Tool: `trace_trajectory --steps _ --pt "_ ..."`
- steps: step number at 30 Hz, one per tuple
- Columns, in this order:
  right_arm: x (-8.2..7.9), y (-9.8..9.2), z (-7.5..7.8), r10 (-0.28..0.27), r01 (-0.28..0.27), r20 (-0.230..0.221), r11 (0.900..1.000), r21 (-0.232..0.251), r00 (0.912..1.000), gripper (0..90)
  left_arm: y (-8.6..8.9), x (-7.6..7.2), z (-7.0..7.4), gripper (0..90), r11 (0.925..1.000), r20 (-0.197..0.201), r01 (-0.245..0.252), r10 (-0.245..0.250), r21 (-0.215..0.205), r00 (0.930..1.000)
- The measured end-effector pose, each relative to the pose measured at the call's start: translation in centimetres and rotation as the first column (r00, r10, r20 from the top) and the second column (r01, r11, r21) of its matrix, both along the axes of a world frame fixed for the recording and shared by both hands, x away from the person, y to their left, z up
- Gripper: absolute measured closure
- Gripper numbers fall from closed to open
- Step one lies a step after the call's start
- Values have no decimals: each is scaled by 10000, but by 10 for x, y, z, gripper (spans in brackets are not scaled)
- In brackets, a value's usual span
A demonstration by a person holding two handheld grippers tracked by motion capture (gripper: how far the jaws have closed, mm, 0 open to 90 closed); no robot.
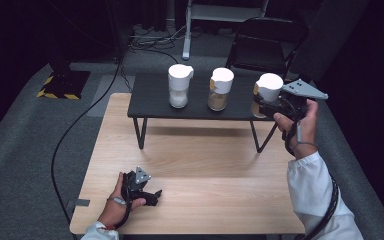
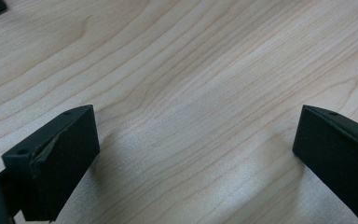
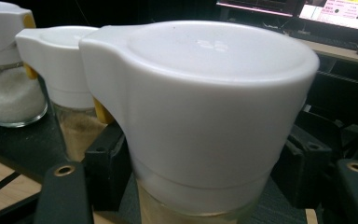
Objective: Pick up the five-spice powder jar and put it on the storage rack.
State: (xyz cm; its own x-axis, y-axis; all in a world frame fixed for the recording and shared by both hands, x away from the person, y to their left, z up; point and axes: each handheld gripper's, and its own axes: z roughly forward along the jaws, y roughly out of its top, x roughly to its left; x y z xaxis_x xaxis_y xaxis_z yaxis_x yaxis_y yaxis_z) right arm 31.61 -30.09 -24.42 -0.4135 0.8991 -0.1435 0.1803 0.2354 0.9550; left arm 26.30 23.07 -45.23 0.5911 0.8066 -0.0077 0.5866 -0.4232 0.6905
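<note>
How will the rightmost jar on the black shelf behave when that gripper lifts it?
The rightmost jar looks like clear glass under a wide white lid, so probably rigid, smooth and somewhat slippery against the right gripper, whose jaws sit on either side of it. It holds tan granules, so likely hefty for its size. It's tall with a broad cap, so possibly top-heavy and apt to tip if nudged.

Looks like a lab or recording studio, not a home. Dark curtained surroundings, grey carpet [image 1: 25, 150], hazard-striped black-and-yellow base plate [image 1: 62, 84] on the floor, loose cables [image 1: 150, 42] running across it. Light wooden table [image 1: 200, 165] with a small black stand [image 1: 155, 97] on top, folding chair [image 1: 265, 42] behind. Lit monitors [image 3: 340, 14] and a keyboard [image 3: 326, 39] on a desk in the right gripper view.
</note>
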Motion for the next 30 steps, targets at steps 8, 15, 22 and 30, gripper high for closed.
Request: trace_trajectory --steps 8,15,22,30 --pt "16 9 3 -154 154 -26 9998 112 9999 299 0 0 0 0 10000 19 15 -15 41 10000" --pt "30 16 0 -317 320 -118 9991 261 9994 299 0 0 0 0 10000 20 15 -15 39 10000" --pt "39 20 -4 -426 428 -70 9984 364 9991 298 0 0 0 0 10000 24 14 -14 45 10000" --pt "48 24 -8 -509 514 -129 9977 440 9986 298 0 0 0 0 10000 21 12 -13 39 10000"
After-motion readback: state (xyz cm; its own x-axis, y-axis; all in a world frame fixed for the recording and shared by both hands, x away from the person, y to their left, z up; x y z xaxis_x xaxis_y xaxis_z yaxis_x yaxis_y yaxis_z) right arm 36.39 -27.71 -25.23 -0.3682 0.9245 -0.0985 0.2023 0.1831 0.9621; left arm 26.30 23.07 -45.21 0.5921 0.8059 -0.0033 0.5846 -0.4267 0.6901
